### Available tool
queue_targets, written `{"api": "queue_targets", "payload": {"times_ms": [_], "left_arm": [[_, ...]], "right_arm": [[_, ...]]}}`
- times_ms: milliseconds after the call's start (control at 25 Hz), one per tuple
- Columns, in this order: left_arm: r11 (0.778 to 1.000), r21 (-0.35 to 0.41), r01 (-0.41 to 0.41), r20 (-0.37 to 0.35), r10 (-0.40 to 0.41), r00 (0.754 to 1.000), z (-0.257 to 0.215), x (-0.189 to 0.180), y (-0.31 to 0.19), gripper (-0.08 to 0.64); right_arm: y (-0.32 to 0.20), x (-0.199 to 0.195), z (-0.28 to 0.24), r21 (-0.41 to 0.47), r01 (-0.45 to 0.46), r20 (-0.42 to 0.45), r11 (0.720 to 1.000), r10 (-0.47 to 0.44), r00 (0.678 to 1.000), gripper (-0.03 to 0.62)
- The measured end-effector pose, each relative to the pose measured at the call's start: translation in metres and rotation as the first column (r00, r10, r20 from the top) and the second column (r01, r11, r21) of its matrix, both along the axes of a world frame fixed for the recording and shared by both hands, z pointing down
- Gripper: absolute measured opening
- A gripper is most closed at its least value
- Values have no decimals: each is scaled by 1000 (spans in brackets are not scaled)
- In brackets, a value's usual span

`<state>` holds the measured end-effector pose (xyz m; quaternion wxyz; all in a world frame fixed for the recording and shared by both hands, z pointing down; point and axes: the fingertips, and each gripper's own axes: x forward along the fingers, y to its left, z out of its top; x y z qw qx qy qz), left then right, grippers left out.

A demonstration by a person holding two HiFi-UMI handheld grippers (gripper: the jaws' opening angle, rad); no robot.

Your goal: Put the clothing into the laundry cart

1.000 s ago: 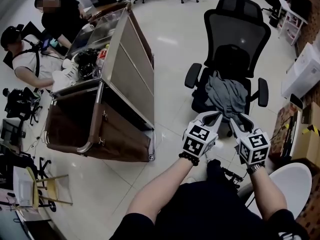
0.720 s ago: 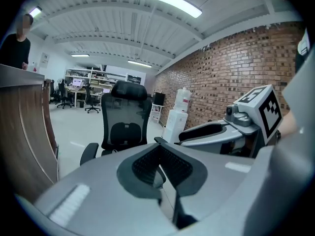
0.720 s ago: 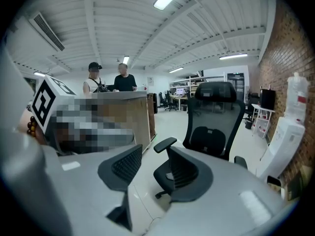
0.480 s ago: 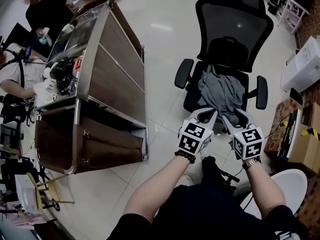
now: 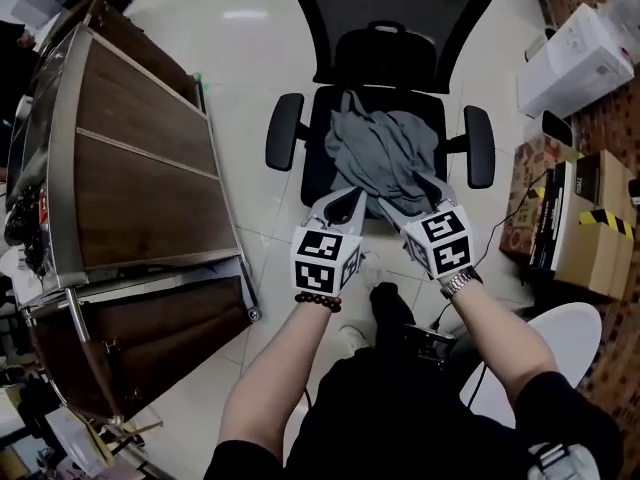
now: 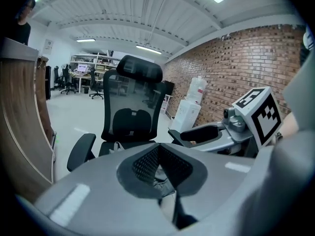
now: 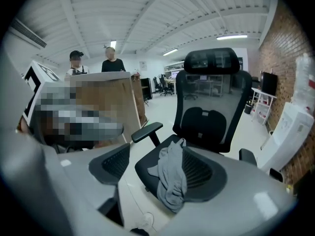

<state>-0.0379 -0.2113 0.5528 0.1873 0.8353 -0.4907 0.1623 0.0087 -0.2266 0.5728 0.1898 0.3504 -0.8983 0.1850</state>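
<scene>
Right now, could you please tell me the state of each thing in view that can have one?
left tongs: shut, empty.
right tongs: opening, grey garment's edge between them, not clamped.
grey garment: crumpled on the chair seat, drooping over its front edge.
office chair: upright, facing the person.
laundry cart: standing left of the chair, apart from it.

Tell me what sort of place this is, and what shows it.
Probably an open-plan office or lab workspace: a black mesh office chair, rows of desks and swivel chairs farther back, and a brick wall along one side.
</scene>
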Motion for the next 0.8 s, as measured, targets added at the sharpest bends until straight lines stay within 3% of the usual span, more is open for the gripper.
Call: {"api": "queue_targets", "payload": {"times_ms": [360,800], "left_arm": [[995,-99,26,-15,-28,1000,94,-13,-91,47],[971,-233,56,-30,-65,997,225,-33,-162,109]], "right_arm": [[-88,-9,138,-168,12,-109,986,-30,994,453],[-146,-27,315,-353,36,-244,935,-129,961,588]]}}
